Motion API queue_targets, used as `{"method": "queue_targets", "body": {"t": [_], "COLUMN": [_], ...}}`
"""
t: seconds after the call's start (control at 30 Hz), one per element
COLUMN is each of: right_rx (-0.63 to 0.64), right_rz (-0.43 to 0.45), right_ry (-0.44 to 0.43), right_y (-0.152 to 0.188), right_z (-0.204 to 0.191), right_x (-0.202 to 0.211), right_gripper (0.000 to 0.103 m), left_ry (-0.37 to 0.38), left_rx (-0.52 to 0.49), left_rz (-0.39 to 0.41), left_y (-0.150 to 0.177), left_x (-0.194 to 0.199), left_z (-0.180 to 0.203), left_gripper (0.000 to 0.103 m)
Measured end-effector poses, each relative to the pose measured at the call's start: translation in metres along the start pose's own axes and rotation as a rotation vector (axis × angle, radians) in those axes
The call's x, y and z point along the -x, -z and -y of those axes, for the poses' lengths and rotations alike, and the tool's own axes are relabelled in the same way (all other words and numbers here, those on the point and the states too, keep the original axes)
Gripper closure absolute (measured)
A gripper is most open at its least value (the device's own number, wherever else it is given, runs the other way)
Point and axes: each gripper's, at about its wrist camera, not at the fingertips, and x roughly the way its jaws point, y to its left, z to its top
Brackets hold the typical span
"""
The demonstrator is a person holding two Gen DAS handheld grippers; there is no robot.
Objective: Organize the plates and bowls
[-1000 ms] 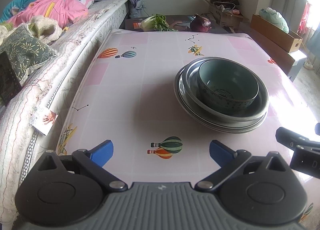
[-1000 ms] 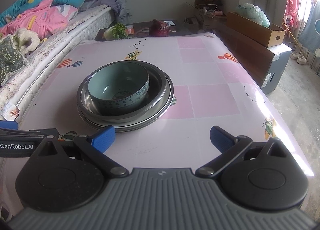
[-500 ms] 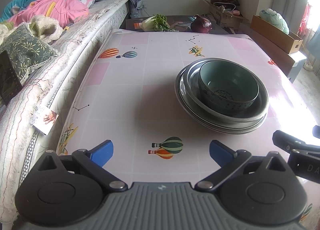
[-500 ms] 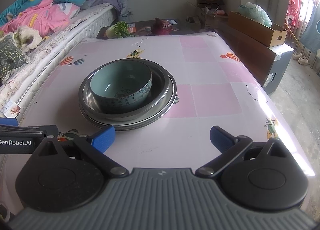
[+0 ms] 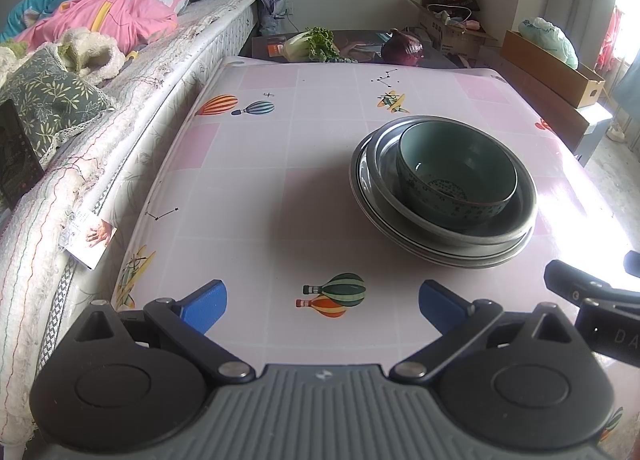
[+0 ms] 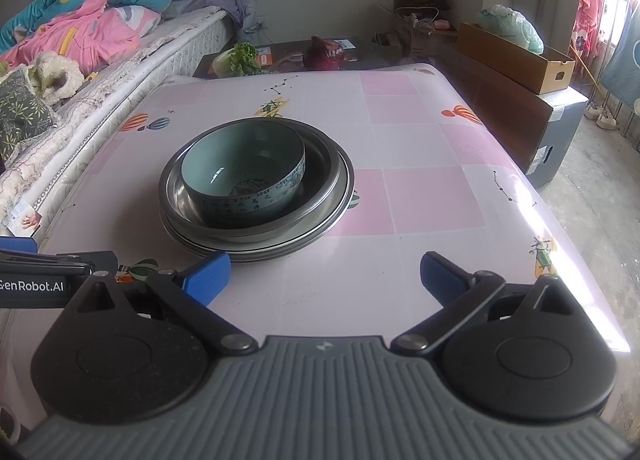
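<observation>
Teal ceramic bowl sits nested in a steel bowl, which rests on stacked steel plates (count unclear), all mid-worktop, a bit toward the bed-side edge. My left tongs are spread wide, holding nothing, hovering over the near edge with the stack ahead and to their right. My right tongs are also spread and empty, over the near edge; their left finger is just short of the plates' rim, not touching. Bed runs along the worktop's left edge; cabbage and a purple cabbage lie beyond the far edge.
</observation>
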Motion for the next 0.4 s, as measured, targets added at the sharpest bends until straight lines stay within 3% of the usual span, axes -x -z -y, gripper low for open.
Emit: {"method": "queue_targets", "body": {"t": [0.4], "right_rx": [0.001], "right_rz": [0.0], "right_ry": [0.0], "right_y": [-0.0007], "right_z": [0.0], "right_x": [0.0001], "right_gripper": [0.001], "left_ry": [0.001], "left_rx": [0.0], "left_rz": [-0.001], "left_y": [-0.0003], "left_x": [0.0005], "left_z": [-0.0005], "left_gripper": [0.0]}}
